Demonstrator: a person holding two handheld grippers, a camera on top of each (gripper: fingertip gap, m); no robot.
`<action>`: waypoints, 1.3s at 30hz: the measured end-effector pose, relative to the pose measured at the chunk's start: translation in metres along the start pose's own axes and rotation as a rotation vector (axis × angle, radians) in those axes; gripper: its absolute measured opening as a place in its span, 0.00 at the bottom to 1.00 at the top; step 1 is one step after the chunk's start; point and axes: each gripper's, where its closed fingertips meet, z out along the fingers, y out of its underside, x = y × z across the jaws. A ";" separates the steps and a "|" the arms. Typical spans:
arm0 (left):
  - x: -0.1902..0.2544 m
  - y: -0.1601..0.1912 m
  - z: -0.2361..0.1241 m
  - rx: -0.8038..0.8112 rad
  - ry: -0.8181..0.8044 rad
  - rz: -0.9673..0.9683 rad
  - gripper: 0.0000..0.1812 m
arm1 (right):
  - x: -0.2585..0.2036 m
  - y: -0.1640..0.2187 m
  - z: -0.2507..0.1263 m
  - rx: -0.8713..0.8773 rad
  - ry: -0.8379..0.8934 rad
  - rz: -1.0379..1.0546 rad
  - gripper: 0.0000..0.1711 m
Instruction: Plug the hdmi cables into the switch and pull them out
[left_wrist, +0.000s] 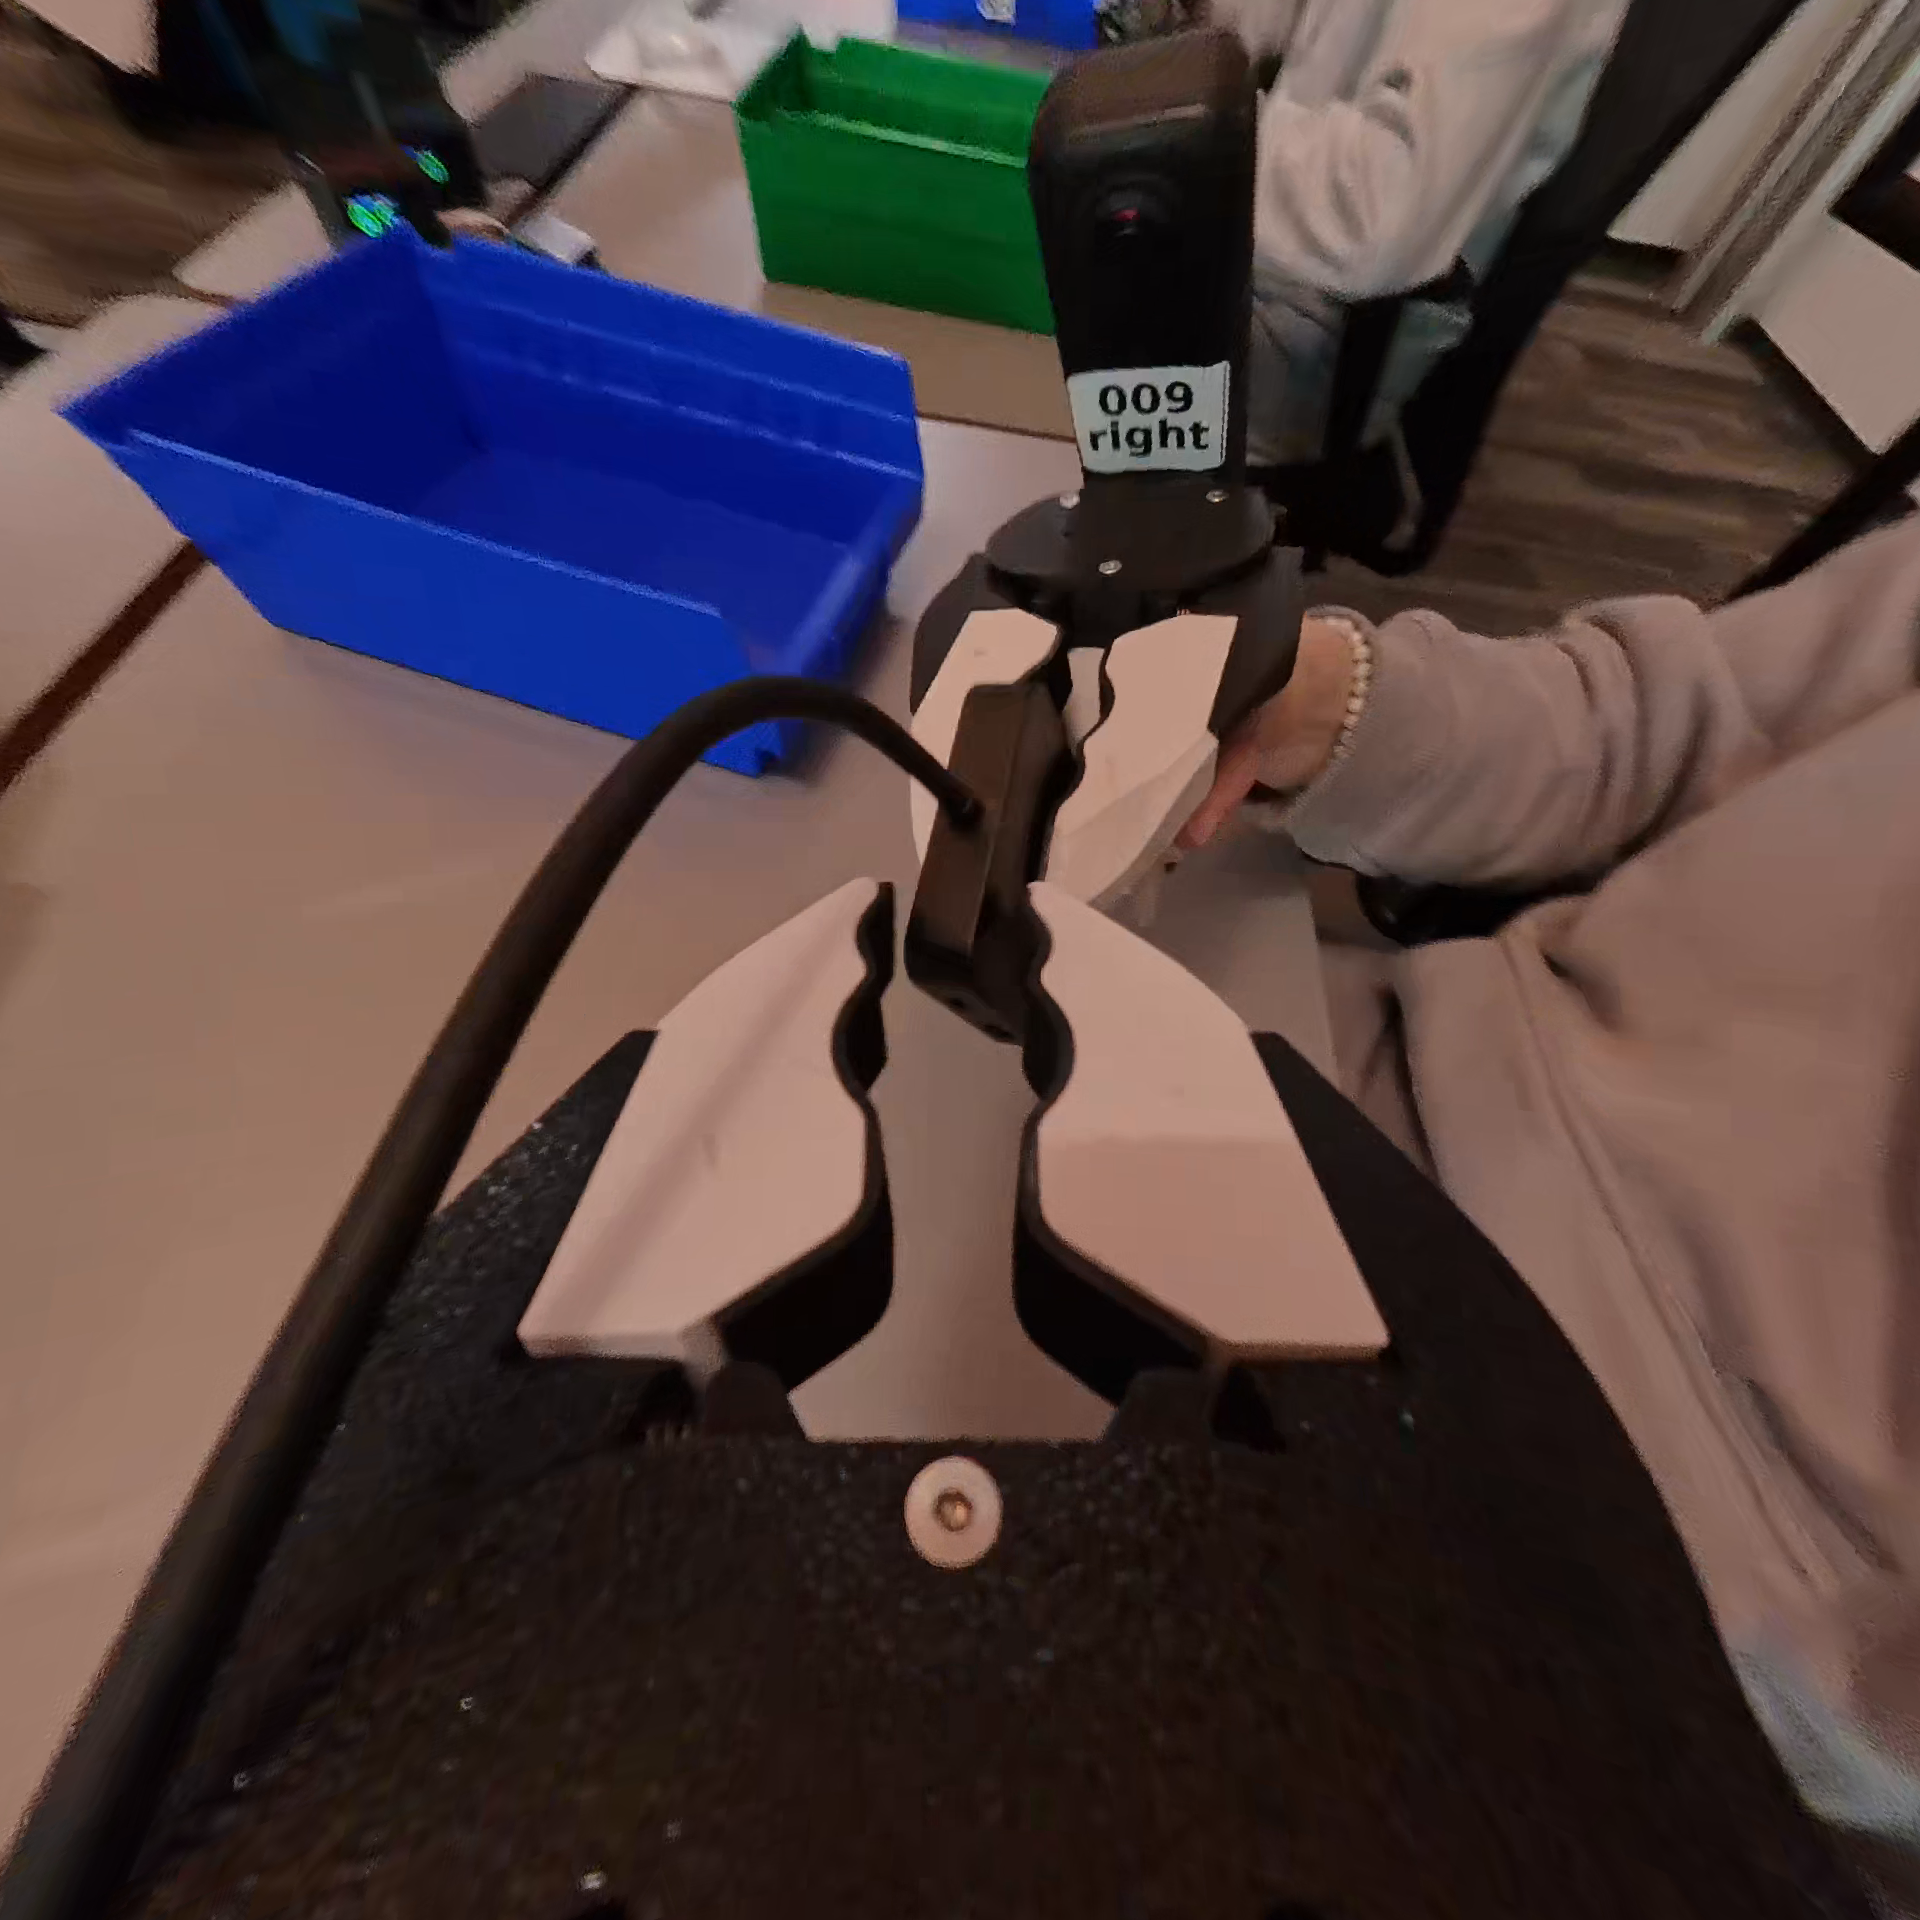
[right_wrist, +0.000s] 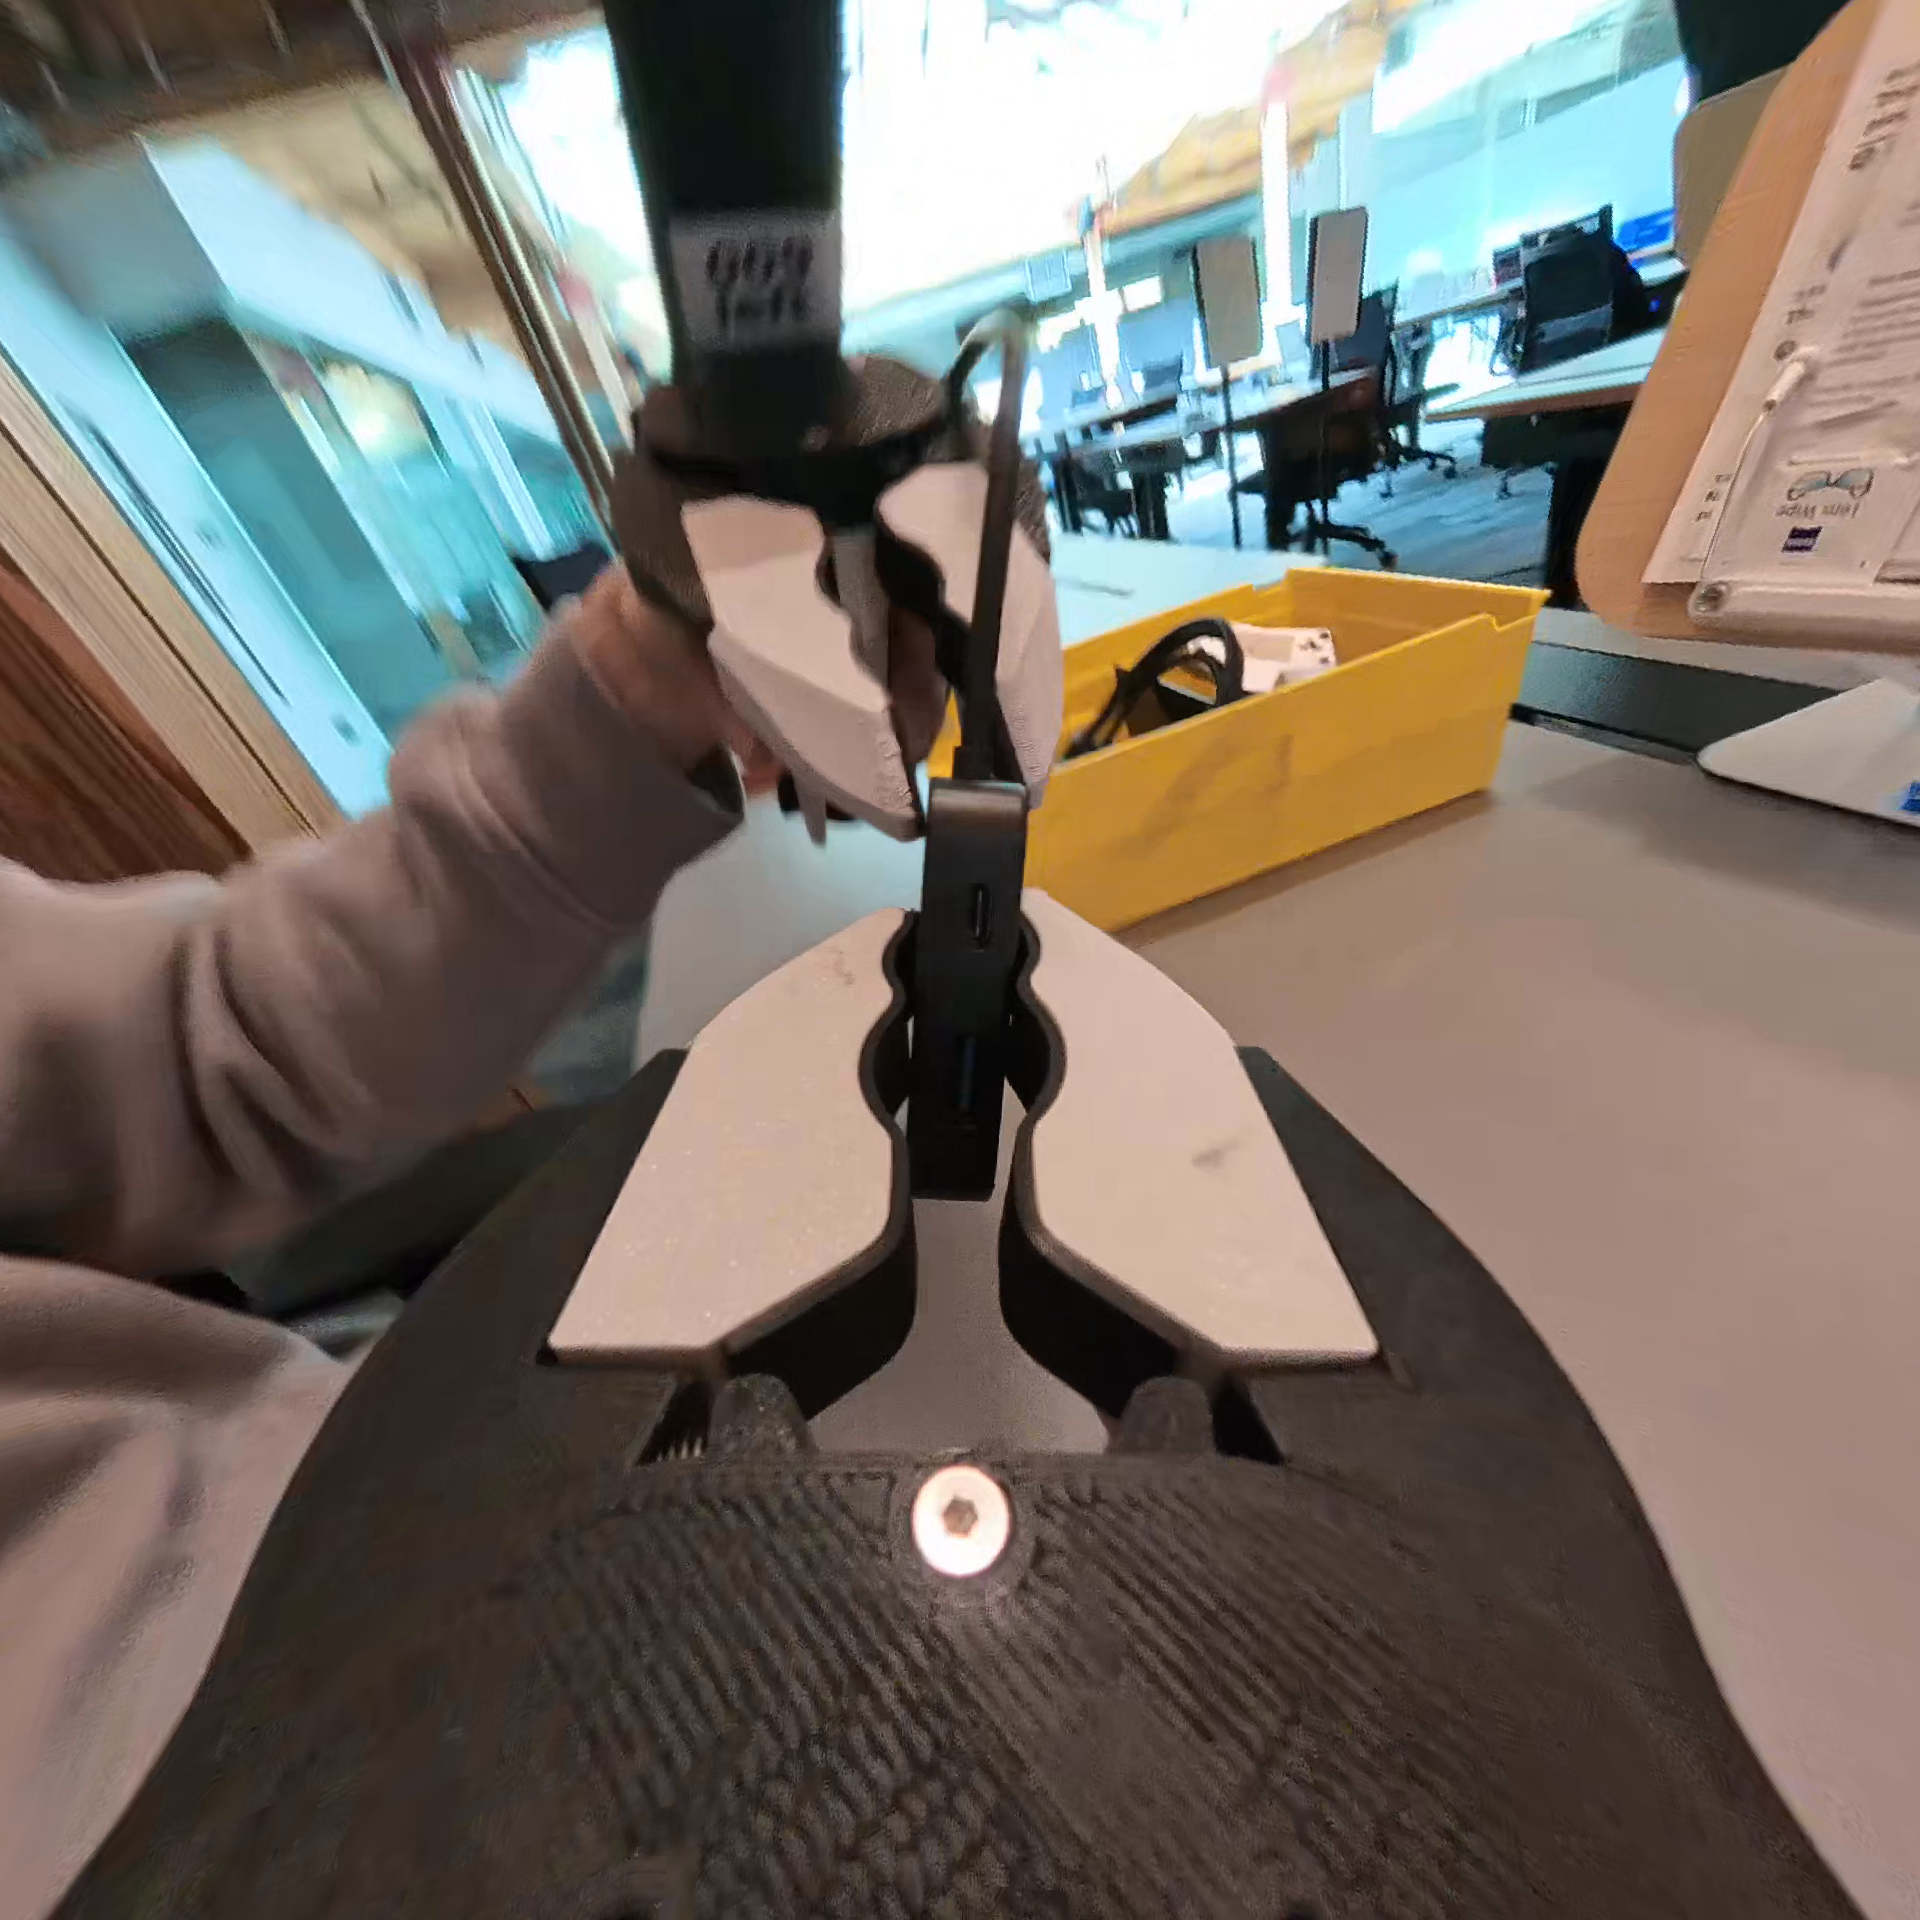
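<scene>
Midair, black switch (right_wrist: 961, 1029) held above grey table (right_wrist: 1558, 1039), centre of both frames. Right gripper (right_wrist: 961, 935) pinching switch body between white fingers (right_wrist: 748, 1122); ports visible along its narrow edge. Left gripper (left_wrist: 961, 914) pinching opposite end of switch; in right wrist view it sits upper centre. Black cable (left_wrist: 436, 1039) arcs from switch down lower left of left wrist frame. Blue bin (left_wrist: 499, 499) upper left, green bin (left_wrist: 894, 177) top centre; yellow bin (right_wrist: 1278, 748) with cables centre right.
</scene>
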 end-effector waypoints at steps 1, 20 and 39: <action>-0.001 -0.002 0.003 0.021 -0.028 0.003 0.15 | 0.001 -0.007 -0.004 0.048 -0.025 0.069 0.08; -0.003 0.023 0.017 0.221 0.028 -0.300 0.22 | 0.012 -0.005 -0.024 -0.009 -0.109 0.224 0.08; 0.006 0.015 0.023 0.370 0.385 -0.688 0.07 | 0.011 0.008 -0.025 -0.011 0.032 -0.490 0.52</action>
